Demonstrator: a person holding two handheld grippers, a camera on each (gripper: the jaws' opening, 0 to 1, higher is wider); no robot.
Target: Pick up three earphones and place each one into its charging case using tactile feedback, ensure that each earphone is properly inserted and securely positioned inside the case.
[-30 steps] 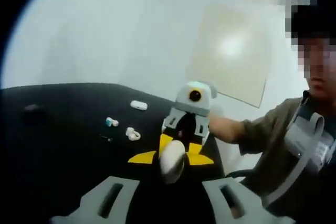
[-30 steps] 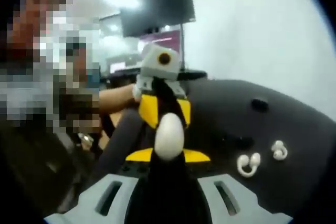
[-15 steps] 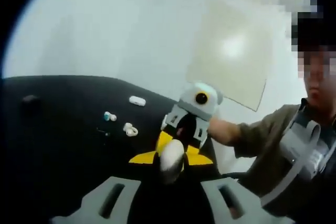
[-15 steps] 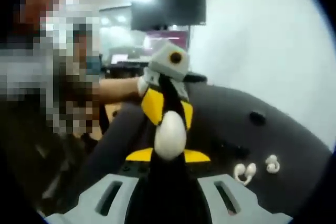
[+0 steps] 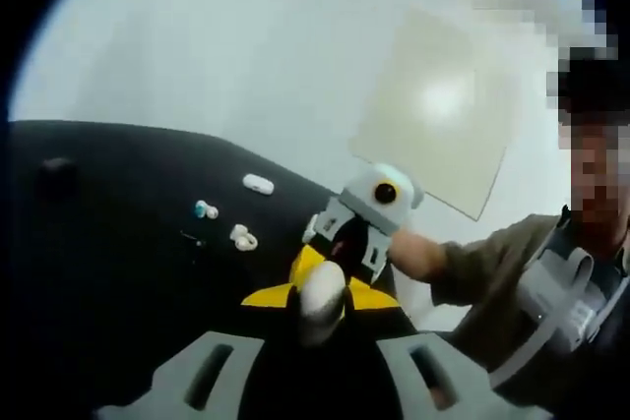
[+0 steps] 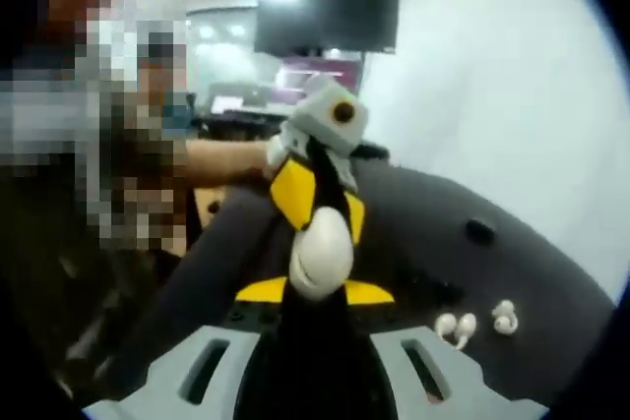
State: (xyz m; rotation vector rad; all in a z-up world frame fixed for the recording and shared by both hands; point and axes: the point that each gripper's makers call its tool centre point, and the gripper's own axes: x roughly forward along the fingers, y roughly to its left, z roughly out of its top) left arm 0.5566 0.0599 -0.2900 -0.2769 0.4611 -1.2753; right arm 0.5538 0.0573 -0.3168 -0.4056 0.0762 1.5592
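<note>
- The left hand-held gripper [image 5: 317, 310] rises from the bottom of the left gripper view. Its jaws are drawn together, with the yellow tips flaring to either side at the near end of the charging case [image 5: 322, 287].
- The charging case is a white oval body. It is held in the air above the black worktop [image 5: 108, 272] and does not rest on it.
- The right hand-held gripper [image 5: 335, 261] enters from the right in the same view. Its yellow fingers converge on the far end of the case, so both tools appear clamped on it from opposite ends.
- The right gripper view agrees with this: the right hand-held gripper [image 6: 315, 292] is closed at the base of the charging case [image 6: 320, 248], and the left hand-held gripper [image 6: 313, 206] meets the case from above.
- Whether the case lid is raised cannot be told.
- Three small items lie on the worktop, well apart from the case: a white earphone [image 5: 259, 184], a teal-and-white earphone [image 5: 205, 210] and a looped white earphone [image 5: 242, 237].
- In the right gripper view, two white earphones [image 6: 455, 326] lie near each other on the worktop [image 6: 532, 282].
- A small dark knob [image 6: 479, 231] sits further back on the surface.
- A person's olive sleeve [image 5: 487, 263] extends behind the right tool.
</note>
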